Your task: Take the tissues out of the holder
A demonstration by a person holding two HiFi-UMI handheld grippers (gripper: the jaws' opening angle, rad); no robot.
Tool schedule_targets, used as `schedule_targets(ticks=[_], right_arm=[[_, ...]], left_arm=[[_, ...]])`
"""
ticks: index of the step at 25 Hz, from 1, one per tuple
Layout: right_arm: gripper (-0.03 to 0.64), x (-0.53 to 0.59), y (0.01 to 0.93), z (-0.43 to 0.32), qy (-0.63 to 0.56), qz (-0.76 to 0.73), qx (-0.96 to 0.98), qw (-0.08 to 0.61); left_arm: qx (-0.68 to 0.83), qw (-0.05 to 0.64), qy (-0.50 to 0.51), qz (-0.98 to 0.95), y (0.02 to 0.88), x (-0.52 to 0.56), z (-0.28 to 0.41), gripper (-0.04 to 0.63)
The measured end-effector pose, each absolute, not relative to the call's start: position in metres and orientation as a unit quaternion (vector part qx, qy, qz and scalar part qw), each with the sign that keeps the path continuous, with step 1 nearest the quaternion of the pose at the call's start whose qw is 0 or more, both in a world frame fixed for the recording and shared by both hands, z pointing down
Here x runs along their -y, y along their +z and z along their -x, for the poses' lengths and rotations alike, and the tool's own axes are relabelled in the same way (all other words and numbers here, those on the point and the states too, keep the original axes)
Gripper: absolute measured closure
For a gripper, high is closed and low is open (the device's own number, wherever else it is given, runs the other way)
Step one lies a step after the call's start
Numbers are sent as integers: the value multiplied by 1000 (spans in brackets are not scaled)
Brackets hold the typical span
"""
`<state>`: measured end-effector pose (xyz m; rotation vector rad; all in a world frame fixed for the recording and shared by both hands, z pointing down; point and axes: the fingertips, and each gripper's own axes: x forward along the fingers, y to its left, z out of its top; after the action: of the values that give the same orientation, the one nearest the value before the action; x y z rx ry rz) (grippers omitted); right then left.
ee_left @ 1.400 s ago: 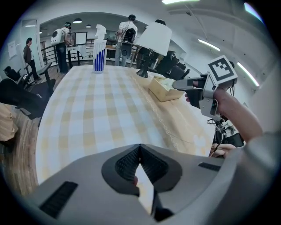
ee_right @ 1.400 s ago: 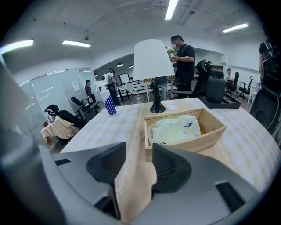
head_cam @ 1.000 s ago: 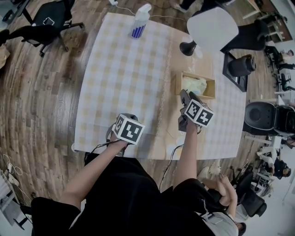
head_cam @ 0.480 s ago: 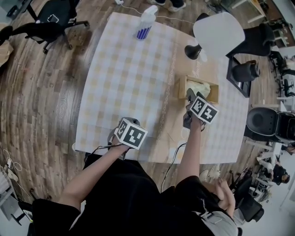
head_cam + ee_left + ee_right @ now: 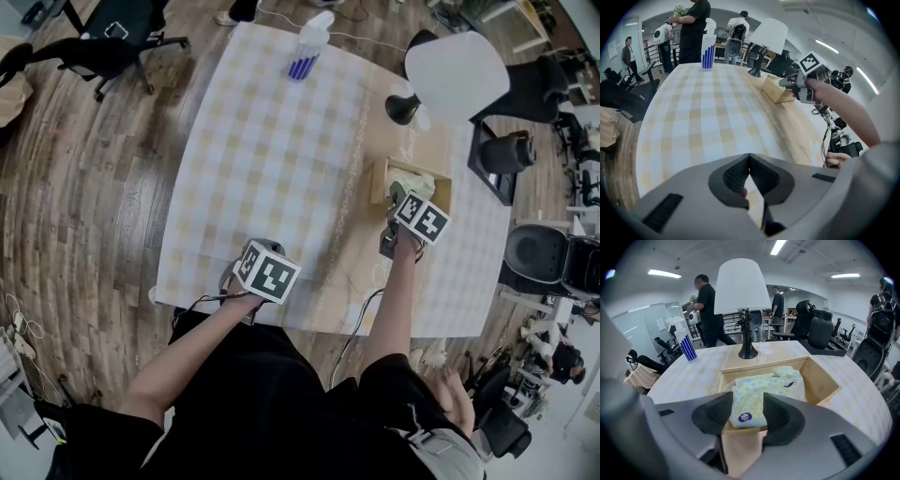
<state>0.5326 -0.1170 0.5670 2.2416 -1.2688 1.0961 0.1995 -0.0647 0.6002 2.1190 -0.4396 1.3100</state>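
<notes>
Just short of the holder's (image 5: 824, 380) near wall, the right gripper's (image 5: 747, 411) jaws have just been opening and stand spread, empty; the tissues (image 5: 766, 385) lie inside against that wall. Better to dip over it and straddle the nearest of them. The left gripper's (image 5: 749, 177) jaws are pressed together.

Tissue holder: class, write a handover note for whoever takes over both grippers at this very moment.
Left gripper: shut, empty, at the table's near edge.
Right gripper: open, fingers have just been opening, nothing between them, aimed at the holder.
Tissues: lying in the holder, untouched.
Done: approach only.
Left to do: grip the tissues, lift them out.
</notes>
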Motion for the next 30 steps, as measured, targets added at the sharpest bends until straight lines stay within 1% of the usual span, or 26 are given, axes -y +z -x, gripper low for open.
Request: schedule_targets(ticks=[1,4,6,9,15,30], right_arm=[[416,116,567,-535,384,-792,442,173],[510,111,567,-541,376,-801,427,184],[558,108,567,-544,379,-804,422,178],[599,106,566,-546,385,-806,420,160],[604,106,559,-543,380,-807,427,144],[604,107,524,-526,348,-811,449,137]], left_arm=[[166,302,494,-798,600,65,-199,595],[169,303,493,-798,602,66,-196,595],[170,305,493,-796,603,67,-195,595],[172,309,494,-795,603,67,-192,595],[171,310,492,-795,603,66,-191,596],[176,317,487,-795,601,65,-182,595]])
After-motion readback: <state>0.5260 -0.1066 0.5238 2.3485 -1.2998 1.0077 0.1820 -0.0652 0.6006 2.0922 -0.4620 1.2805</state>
